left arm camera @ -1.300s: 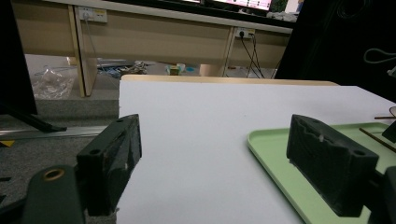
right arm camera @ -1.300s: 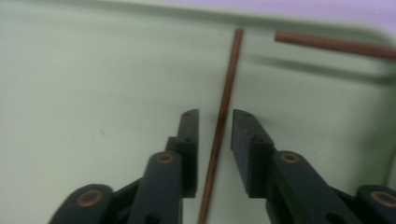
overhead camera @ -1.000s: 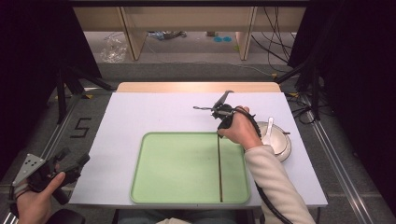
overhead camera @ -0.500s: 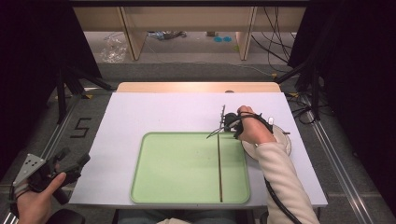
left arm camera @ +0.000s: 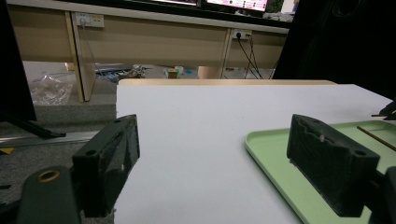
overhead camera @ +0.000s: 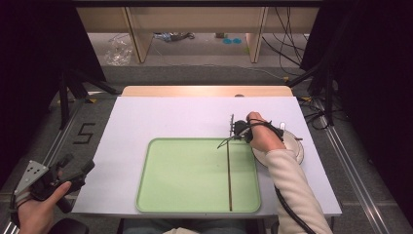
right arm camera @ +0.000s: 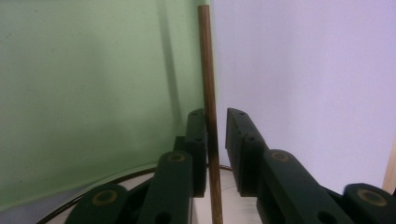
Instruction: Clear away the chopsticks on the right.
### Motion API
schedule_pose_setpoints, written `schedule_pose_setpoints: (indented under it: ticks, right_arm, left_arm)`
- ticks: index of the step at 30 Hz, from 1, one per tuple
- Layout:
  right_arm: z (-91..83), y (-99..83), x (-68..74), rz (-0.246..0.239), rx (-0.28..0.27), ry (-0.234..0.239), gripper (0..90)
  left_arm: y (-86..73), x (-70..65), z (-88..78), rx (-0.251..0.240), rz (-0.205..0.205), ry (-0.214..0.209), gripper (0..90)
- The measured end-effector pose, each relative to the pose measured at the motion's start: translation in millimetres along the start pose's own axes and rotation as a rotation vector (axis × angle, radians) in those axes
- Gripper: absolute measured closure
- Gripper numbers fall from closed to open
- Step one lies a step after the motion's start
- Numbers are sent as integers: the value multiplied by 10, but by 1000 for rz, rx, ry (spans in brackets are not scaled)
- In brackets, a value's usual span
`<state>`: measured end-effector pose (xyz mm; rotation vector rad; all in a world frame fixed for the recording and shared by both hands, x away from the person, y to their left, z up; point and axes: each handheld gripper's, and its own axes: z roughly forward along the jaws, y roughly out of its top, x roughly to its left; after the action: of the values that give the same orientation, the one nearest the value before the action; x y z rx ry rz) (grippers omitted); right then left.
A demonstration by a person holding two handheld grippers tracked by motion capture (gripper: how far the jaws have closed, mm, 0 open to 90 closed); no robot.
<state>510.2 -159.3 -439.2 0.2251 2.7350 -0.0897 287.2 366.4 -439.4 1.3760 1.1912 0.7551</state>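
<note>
The right gripper [overhead camera: 233, 132], swung back toward the white plate [overhead camera: 296, 146], now lets a gap show beside the brown stick [overhead camera: 229, 175] on the green tray [overhead camera: 195, 200], likely releasing it; the left gripper [left arm camera: 219, 163] hangs spread.

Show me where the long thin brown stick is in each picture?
High view: the long thin brown stick lies on the flat green plastic tray, right of its middle.
Left gripper view: a short piece shows at the right edge.
Right gripper view: it runs up the middle.
Shared landmark: the tray.

White table [overhead camera: 165, 122] is seen w/ green tray [overhead camera: 185, 180] at centre-front & white plate [overhead camera: 295, 146] at right.
</note>
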Motion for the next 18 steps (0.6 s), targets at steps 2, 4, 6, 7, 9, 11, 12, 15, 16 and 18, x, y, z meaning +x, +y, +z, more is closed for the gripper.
schedule_pose_setpoints:
  ticks: [2,4,6,7,9,11,12,15,16,18]
  right_arm:
    - [-2,-2,2,-6,1,-3,855]
    - [-4,-3,4,-11,0,-9,860]
    - [-11,-3,8,-15,-1,-11,865]
    - [-21,-4,4,-18,-9,-18,867]
    - [-31,-4,2,-17,-10,-20,868]
    - [-68,-8,-9,-15,-23,-43,870]
    - [-84,-9,-12,-13,-31,-52,870]
    - [-121,-10,-22,-2,-46,-58,871]
    - [-140,-9,-25,3,-53,-67,871]
    - [-196,-9,-47,1,-91,-100,870]
  left_arm:
    - [-1,3,-2,2,0,1,169]
    - [0,1,-2,2,-2,2,169]
    - [0,2,-2,2,-1,2,169]
    - [1,7,0,2,4,-2,170]
    - [2,15,4,0,14,-10,170]
    - [2,16,4,-1,14,-10,170]
    - [2,17,4,-1,15,-10,170]
    - [2,15,7,-2,10,-8,169]
    - [2,15,6,0,11,-8,170]
    - [2,16,6,-1,11,-8,170]
